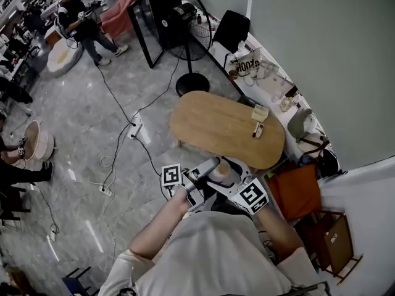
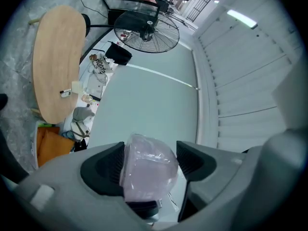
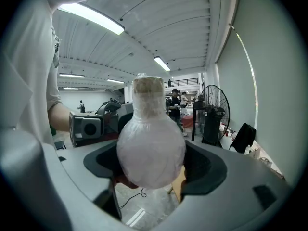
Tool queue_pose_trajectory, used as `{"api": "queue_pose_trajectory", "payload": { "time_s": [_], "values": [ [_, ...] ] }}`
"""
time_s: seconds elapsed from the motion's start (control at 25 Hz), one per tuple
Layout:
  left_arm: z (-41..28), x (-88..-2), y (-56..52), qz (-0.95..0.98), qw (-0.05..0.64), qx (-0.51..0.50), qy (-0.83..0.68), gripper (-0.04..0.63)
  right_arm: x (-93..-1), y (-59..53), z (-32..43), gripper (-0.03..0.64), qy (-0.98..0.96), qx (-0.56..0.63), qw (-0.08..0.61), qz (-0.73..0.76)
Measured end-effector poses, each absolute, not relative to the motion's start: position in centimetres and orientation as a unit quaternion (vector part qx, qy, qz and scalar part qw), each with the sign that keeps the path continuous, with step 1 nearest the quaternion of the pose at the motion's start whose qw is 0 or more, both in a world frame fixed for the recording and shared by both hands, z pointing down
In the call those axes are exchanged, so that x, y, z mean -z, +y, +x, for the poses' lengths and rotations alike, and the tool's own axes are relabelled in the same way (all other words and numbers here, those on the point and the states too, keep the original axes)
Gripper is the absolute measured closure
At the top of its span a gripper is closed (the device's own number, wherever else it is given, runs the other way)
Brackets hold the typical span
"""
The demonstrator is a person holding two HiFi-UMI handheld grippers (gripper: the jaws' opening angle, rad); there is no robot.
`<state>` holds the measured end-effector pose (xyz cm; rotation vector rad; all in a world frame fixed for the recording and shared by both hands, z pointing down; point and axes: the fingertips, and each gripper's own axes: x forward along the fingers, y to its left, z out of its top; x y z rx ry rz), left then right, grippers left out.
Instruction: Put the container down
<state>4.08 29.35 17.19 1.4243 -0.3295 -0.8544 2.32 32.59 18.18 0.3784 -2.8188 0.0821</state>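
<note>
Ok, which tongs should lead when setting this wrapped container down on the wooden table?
Right, probably. The right tongs clamp the container squarely around its round body, its neck rising beyond them. The left tongs only hold a smaller film-wrapped part. The wooden table lies just ahead.

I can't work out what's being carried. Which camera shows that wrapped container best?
The right gripper view: the container fills the middle, with its round body and narrower top, clamped by the right gripper. The left gripper view shows only one crinkled end, held in the left gripper. The head view shows just a small patch.
</note>
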Motion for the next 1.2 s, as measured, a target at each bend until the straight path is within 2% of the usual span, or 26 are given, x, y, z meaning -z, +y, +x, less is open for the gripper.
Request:
{"api": "queue_pose_trajectory", "payload": {
  "time_s": [0.72,1.2],
  "values": [
    [5.9,-19.9,13.9,0.615,0.652,0.400,-0.192,0.255,-20.8,17.5,4.4,0.230,-0.986,-0.044,0.146,0.074],
    [3.0,-25.6,7.0,0.591,0.698,0.367,-0.173,0.255,-26.2,10.5,1.2,0.230,-0.977,-0.098,0.163,0.097]
  ]
}}
